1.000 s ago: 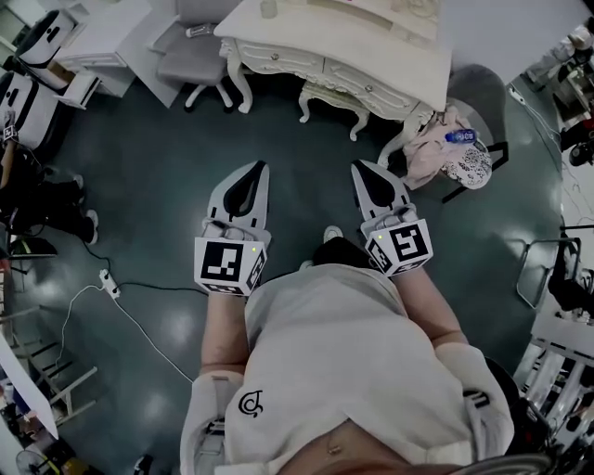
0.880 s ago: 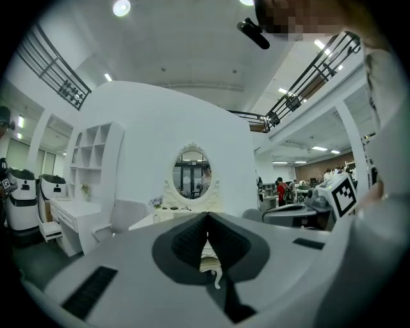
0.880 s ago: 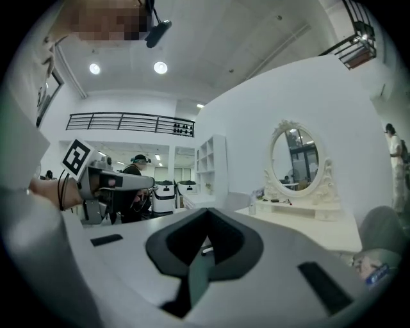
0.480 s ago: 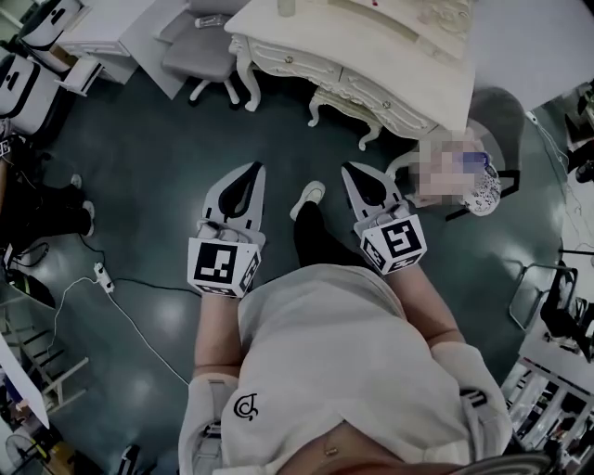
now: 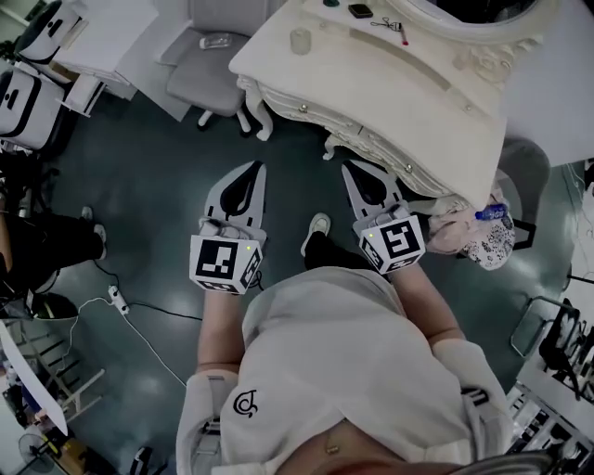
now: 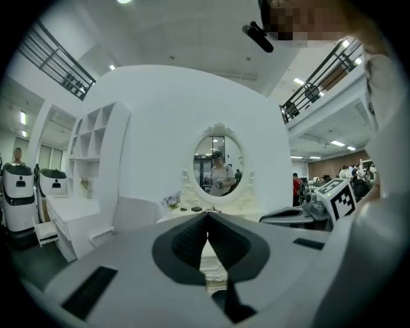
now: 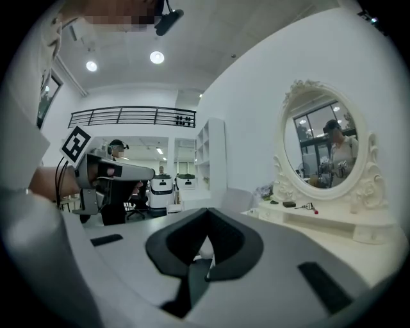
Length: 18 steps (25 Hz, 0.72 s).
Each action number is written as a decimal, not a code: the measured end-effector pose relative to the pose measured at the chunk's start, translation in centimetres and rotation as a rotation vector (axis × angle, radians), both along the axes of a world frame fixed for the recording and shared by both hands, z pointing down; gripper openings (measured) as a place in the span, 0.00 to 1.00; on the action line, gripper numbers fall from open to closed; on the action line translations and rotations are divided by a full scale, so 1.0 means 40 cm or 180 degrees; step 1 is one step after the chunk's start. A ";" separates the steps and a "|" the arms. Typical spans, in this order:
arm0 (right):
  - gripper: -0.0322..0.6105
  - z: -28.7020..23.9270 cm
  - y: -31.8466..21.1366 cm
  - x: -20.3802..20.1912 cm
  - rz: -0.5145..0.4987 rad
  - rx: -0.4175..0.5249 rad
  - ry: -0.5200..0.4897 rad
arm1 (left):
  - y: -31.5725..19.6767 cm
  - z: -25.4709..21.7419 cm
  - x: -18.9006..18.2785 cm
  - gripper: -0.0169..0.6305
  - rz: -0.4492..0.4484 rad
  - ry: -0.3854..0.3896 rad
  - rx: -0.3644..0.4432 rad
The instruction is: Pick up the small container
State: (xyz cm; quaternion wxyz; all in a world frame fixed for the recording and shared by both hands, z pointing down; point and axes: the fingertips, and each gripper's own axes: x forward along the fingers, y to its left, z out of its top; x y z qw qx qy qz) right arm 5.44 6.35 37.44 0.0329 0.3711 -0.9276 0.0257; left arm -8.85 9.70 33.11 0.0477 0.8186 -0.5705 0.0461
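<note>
A small pale translucent container (image 5: 299,41) stands near the left end of the white vanity table (image 5: 408,102), well ahead of both grippers. My left gripper (image 5: 258,166) and right gripper (image 5: 348,165) are held side by side over the dark floor, short of the table's front edge. Both are shut with nothing between the jaws. In the left gripper view the left gripper (image 6: 207,214) points at the vanity and its oval mirror (image 6: 218,163). In the right gripper view the right gripper (image 7: 206,210) has the vanity's mirror (image 7: 327,157) to its right.
A grey office chair (image 5: 209,65) stands left of the vanity, with white shelving (image 5: 93,32) further left. A chair piled with cloth and a bottle (image 5: 478,232) sits at the right. A power strip and cable (image 5: 118,299) lie on the floor. A dark box (image 5: 360,11) and scissors (image 5: 394,26) lie on the tabletop.
The vanity has come nearer and its top with the small container now shows. Both grippers stay shut and side by side; the person's foot has stepped forward.
</note>
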 end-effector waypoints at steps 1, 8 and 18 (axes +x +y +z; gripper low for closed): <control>0.06 0.001 -0.047 -0.008 0.0021 -0.0009 -0.0012 | -0.051 -0.001 -0.008 0.05 0.0009 -0.0003 -0.0008; 0.06 -0.001 -0.302 -0.034 0.0175 -0.0039 0.0035 | -0.311 0.021 -0.027 0.05 0.0034 -0.0240 -0.0074; 0.06 0.025 -0.531 -0.073 0.0504 -0.0116 0.0057 | -0.606 0.089 -0.046 0.05 0.0462 -0.0344 -0.0186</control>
